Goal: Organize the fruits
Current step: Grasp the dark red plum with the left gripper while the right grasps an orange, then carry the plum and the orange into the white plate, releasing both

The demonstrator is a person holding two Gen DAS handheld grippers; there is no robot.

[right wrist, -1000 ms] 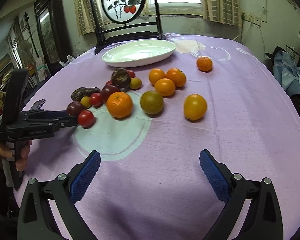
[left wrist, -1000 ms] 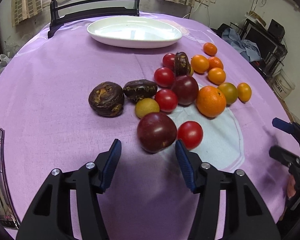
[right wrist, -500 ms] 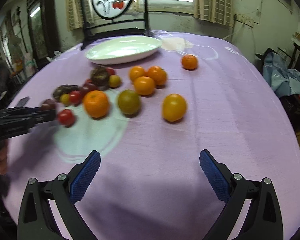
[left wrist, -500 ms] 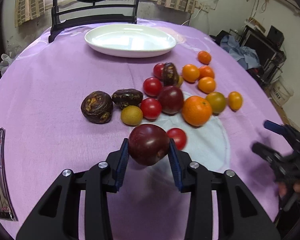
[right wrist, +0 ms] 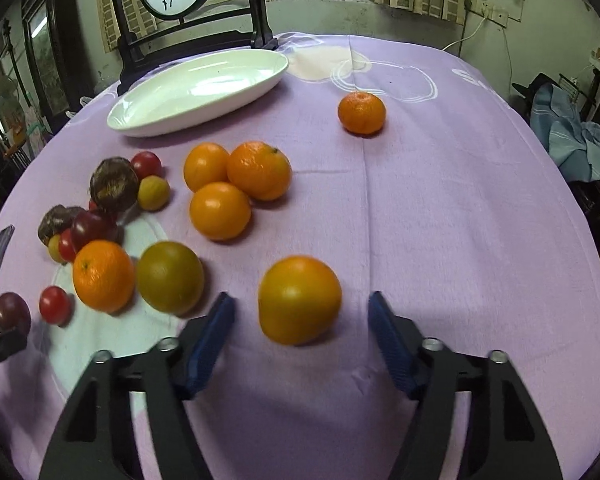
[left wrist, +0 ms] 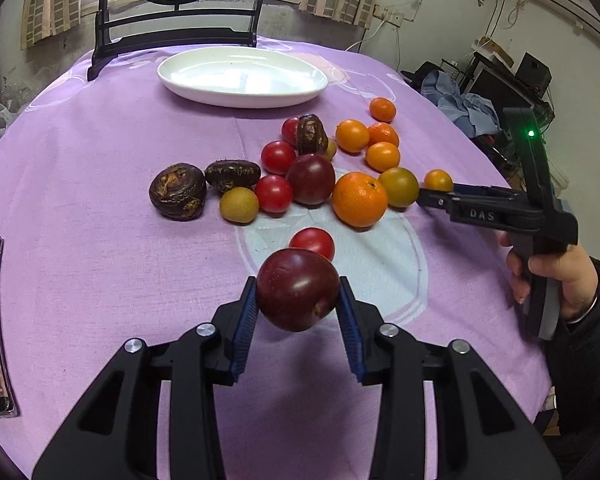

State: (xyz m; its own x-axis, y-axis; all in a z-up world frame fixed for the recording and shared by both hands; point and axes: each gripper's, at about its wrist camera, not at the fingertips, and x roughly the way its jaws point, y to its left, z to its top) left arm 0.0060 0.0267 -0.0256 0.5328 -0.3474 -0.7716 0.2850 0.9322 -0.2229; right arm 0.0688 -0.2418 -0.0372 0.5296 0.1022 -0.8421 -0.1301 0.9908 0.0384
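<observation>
At lower centre, the left gripper (left wrist: pixel 297 303) pinches a dark plum (left wrist: pixel 297 290), lifted above a red tomato (left wrist: pixel 313 241). The right gripper (right wrist: pixel 299 326) is spread around a yellow-orange fruit (right wrist: pixel 299 299) on the purple cloth (right wrist: pixel 440 220), with a greenish fruit (right wrist: pixel 170 277) just left of it. The white plate (right wrist: pixel 196 92) sits upper left.

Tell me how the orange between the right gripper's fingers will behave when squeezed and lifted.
The orange is round and smooth, so it may roll on the cloth if only one finger touches first. It looks firm, so it should hold shape. The right gripper is open, its pads apart from the fruit.
</observation>
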